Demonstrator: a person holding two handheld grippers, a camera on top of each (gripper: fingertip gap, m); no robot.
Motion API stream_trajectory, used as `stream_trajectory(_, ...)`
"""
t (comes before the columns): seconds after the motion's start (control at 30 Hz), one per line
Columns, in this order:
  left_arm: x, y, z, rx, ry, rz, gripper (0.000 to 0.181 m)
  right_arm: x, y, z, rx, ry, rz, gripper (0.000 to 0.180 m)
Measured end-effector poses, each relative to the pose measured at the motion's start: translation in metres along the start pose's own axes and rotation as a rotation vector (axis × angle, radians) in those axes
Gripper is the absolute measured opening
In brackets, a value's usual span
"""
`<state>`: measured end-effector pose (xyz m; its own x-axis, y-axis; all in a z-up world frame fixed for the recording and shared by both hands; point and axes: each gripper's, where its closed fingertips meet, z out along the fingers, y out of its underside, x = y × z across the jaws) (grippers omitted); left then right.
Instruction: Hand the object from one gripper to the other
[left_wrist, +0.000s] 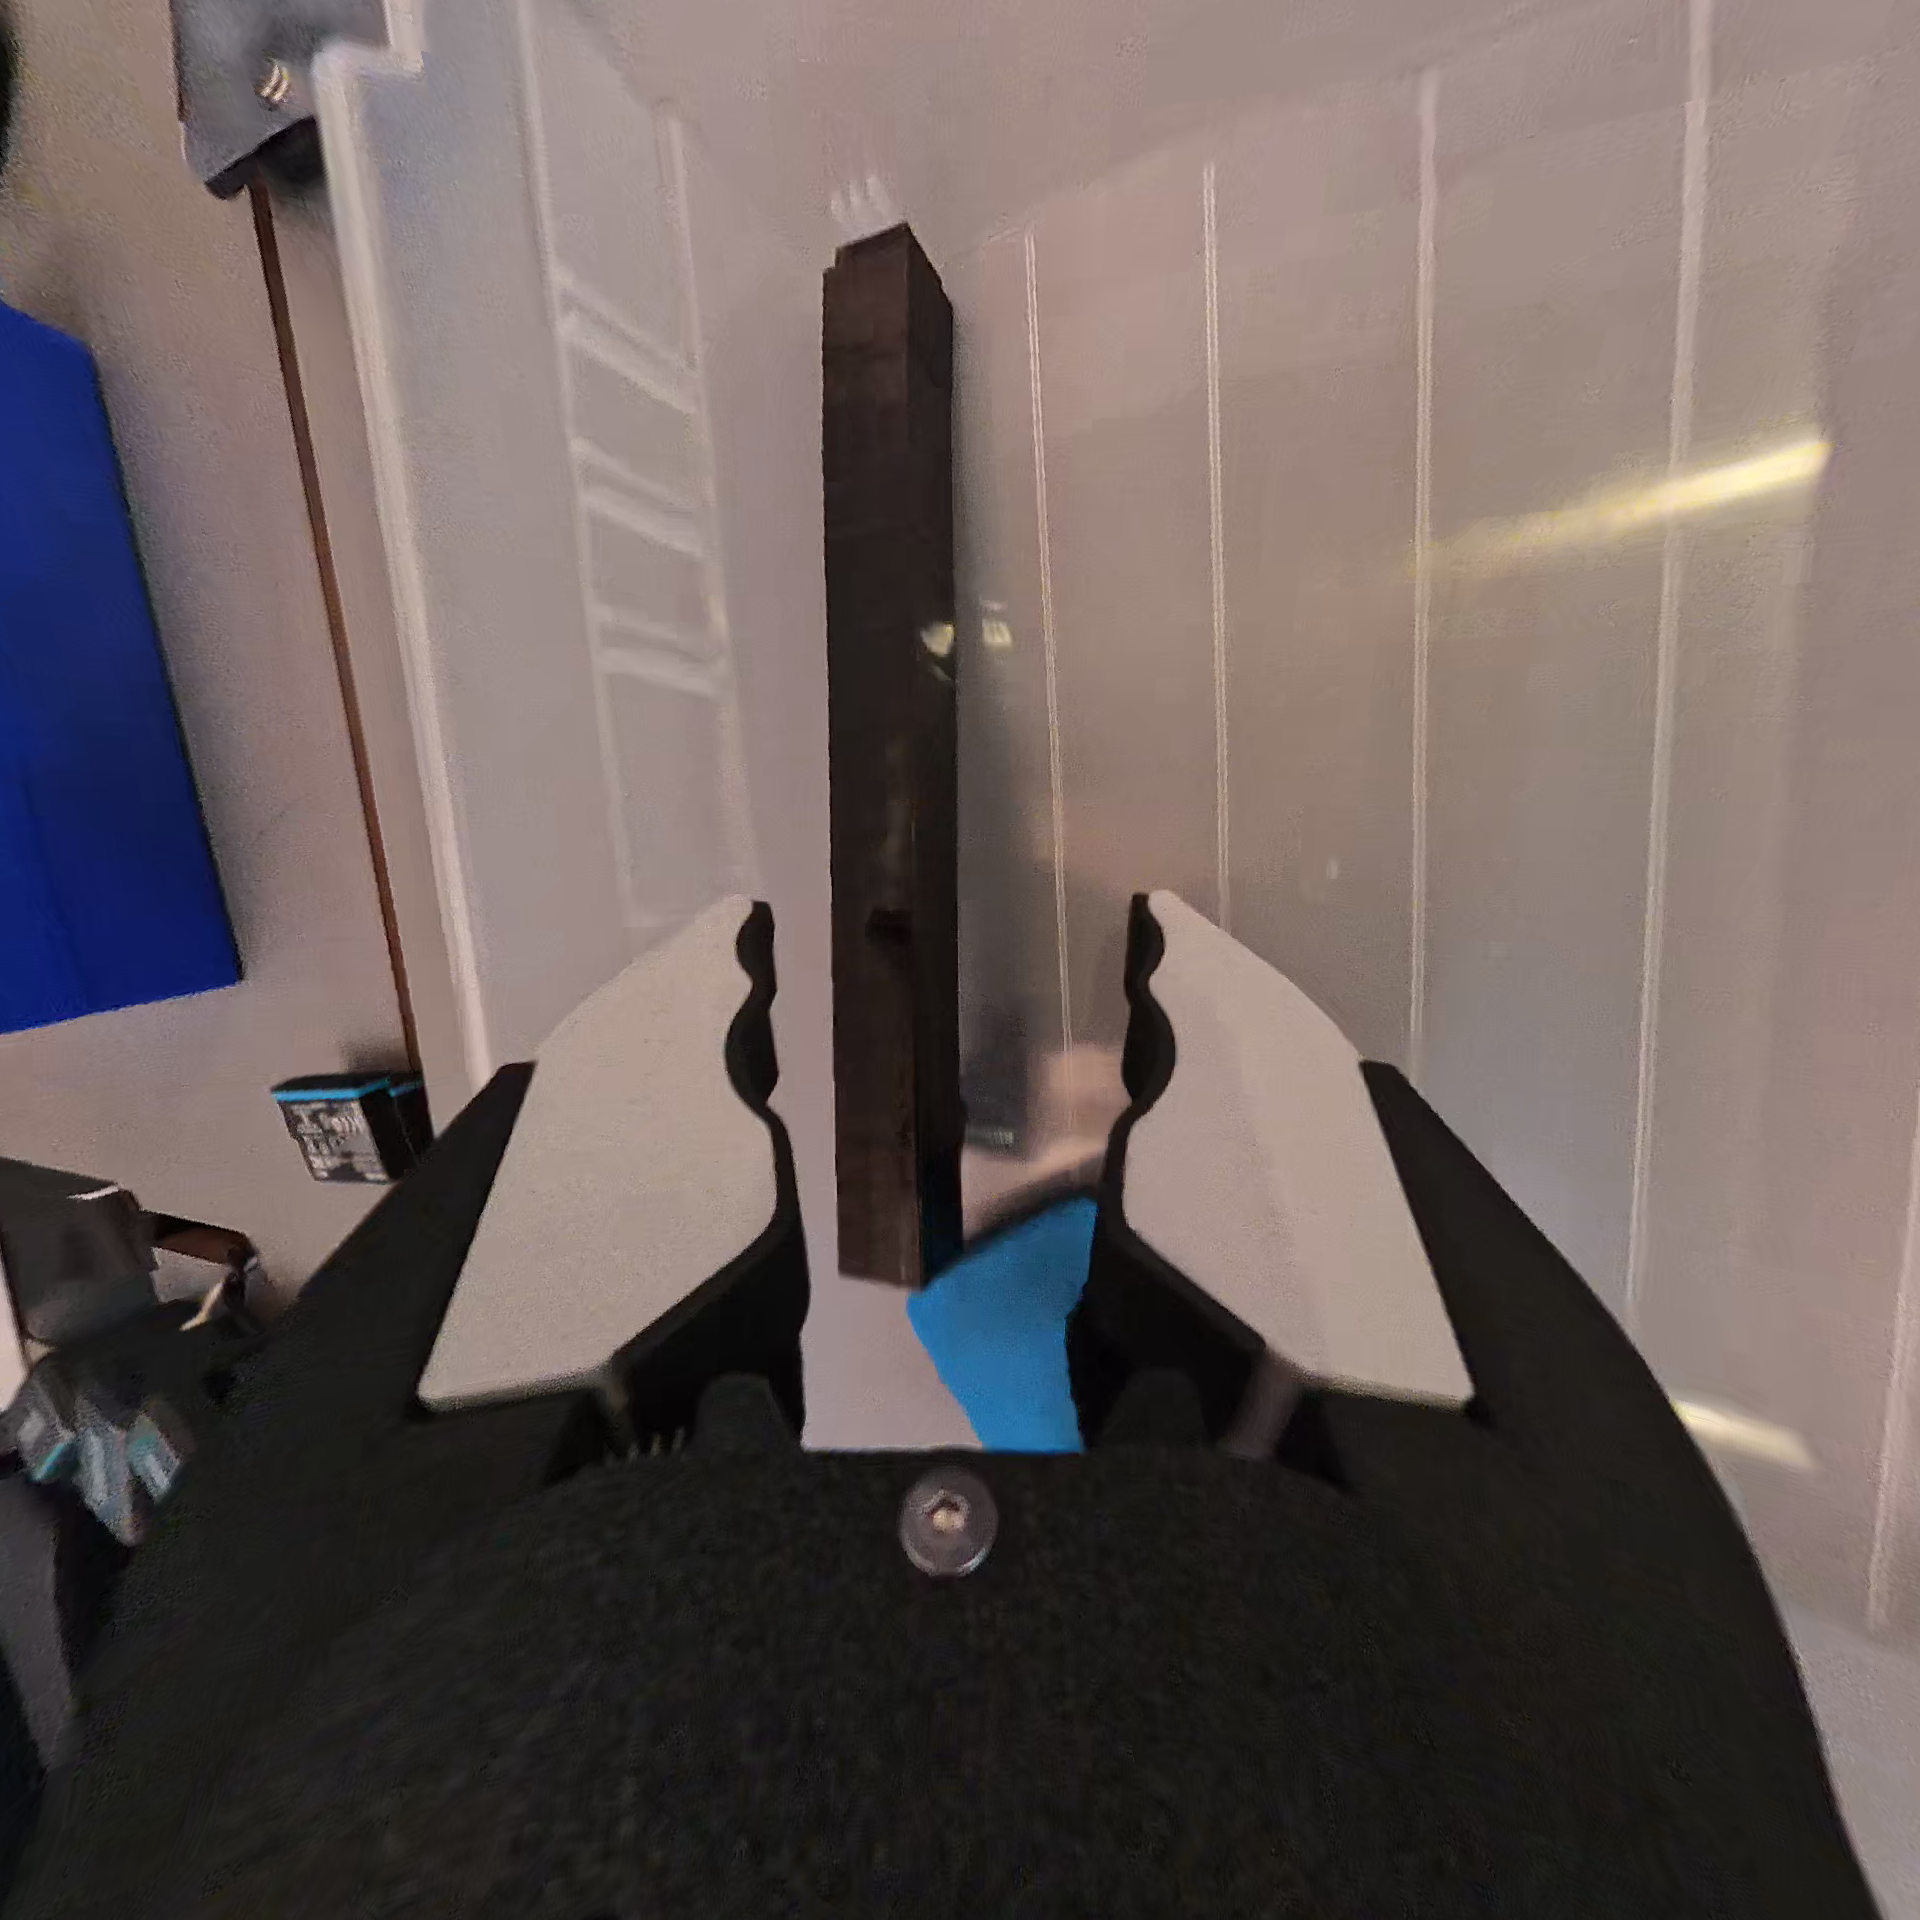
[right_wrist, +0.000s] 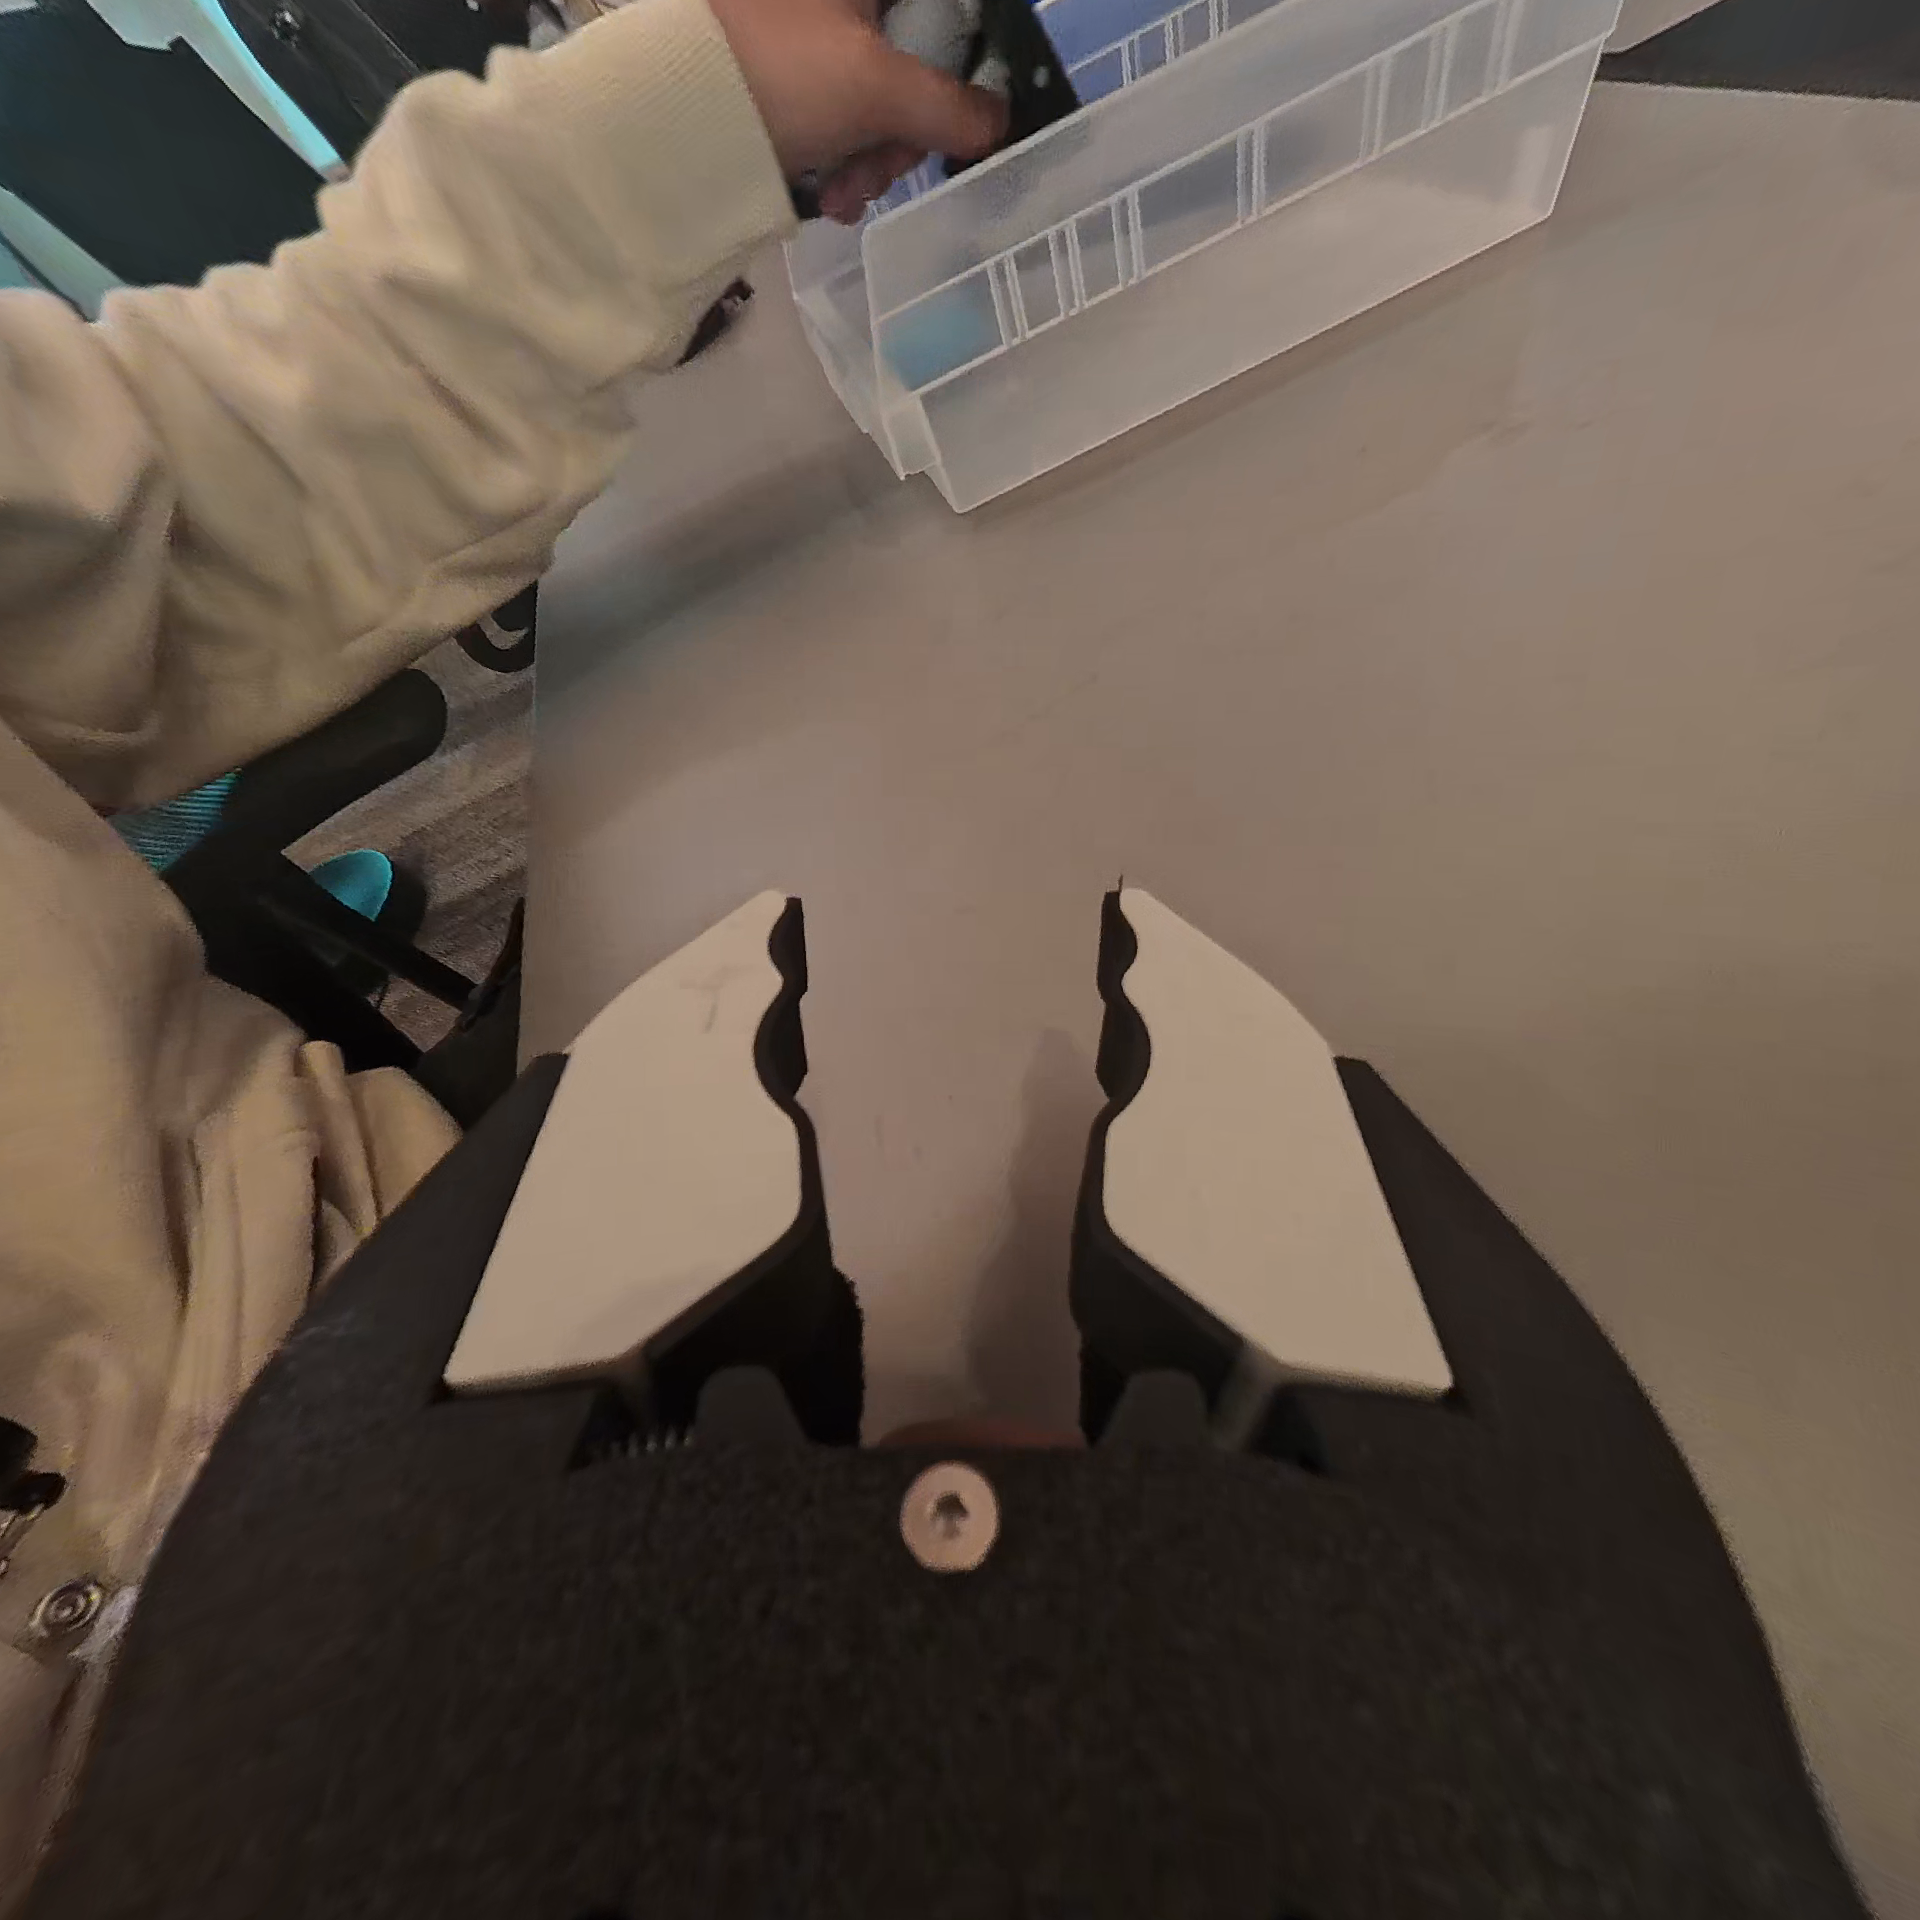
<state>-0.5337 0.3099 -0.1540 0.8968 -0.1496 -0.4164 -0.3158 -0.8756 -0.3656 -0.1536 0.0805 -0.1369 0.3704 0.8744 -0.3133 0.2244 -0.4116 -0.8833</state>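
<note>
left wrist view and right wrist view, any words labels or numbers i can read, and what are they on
Nothing can be read in either view.
Small black box with a blue top, left wrist view: pale print on its face, too small and blurred to read.
Dark bar, left wrist view: a pale mark halfway up, not legible as writing.
Right wrist view: no writing shows on the clear bin, the table or the sleeve.

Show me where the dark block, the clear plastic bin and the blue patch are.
dark block (left_wrist: 891, 727), left wrist view, middle of its front face
clear plastic bin (right_wrist: 1195, 343), right wrist view, near side wall
blue patch (left_wrist: 1013, 1340), left wrist view, centre
</note>
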Motion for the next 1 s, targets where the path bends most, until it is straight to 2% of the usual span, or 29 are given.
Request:
stream_trajectory(0.03, -0.002, -0.005, 0.007, -0.023, -0.017, 0.001, 0.064, 0.0, 0.0, -0.001, 0.003, -0.005, 0.008, 0.054)
stream_trajectory(0.1, -0.013, -0.014, 0.018, -0.063, -0.115, -0.009, 0.046, 0.001, 0.0, -0.003, 0.005, -0.017, 0.017, 0.052)
stream_trajectory(0.13, -0.016, -0.018, 0.021, -0.077, -0.148, 0.005, 0.044, 0.0, 0.0, -0.004, 0.007, -0.029, 0.015, 0.051)
stream_trajectory(0.2, -0.005, -0.021, 0.028, -0.106, -0.112, 0.018, 0.055, 0.002, -0.001, -0.007, 0.019, -0.027, 0.019, 0.051)
stream_trajectory(0.3, 0.006, -0.02, 0.035, -0.12, -0.112, 0.025, 0.052, 0.003, -0.001, -0.009, 0.025, -0.037, 0.029, 0.052)
stream_trajectory(0.37, 0.021, -0.024, 0.031, -0.083, -0.04, 0.042, 0.052, 0.004, 0.0, -0.011, 0.021, -0.029, 0.027, 0.052)
stream_trajectory(0.43, 0.034, -0.028, 0.021, -0.043, 0.061, 0.023, 0.042, 0.004, 0.0, -0.012, 0.019, -0.031, 0.026, 0.052)
stream_trajectory(0.5, 0.033, -0.033, 0.012, -0.013, 0.099, 0.016, 0.044, 0.004, 0.001, -0.012, 0.013, -0.033, 0.025, 0.052)
stream_trajectory(0.6, 0.017, -0.03, 0.014, -0.059, 0.084, -0.001, 0.062, 0.003, 0.002, -0.012, 0.007, -0.036, 0.022, 0.052)
stream_trajectory(0.73, 0.049, -0.018, 0.021, -0.161, 0.337, 0.011, 0.055, 0.001, 0.003, -0.011, 0.0, -0.038, 0.021, 0.052)
stream_trajectory(0.83, 0.06, -0.01, 0.021, -0.202, 0.433, 0.1, 0.056, 0.001, 0.005, -0.011, -0.007, -0.035, 0.022, 0.052)
stream_trajectory(0.87, 0.059, -0.01, 0.022, -0.206, 0.447, 0.117, 0.052, 0.001, 0.005, -0.012, -0.007, -0.035, 0.023, 0.052)
stream_trajectory(0.93, 0.056, -0.009, 0.022, -0.226, 0.473, 0.143, 0.022, 0.001, 0.004, -0.012, -0.005, -0.033, 0.024, 0.051)
stream_trajectory(1.0, 0.056, -0.007, 0.02, -0.233, 0.527, 0.172, 0.022, 0.001, 0.004, -0.012, -0.004, -0.034, 0.026, 0.051)
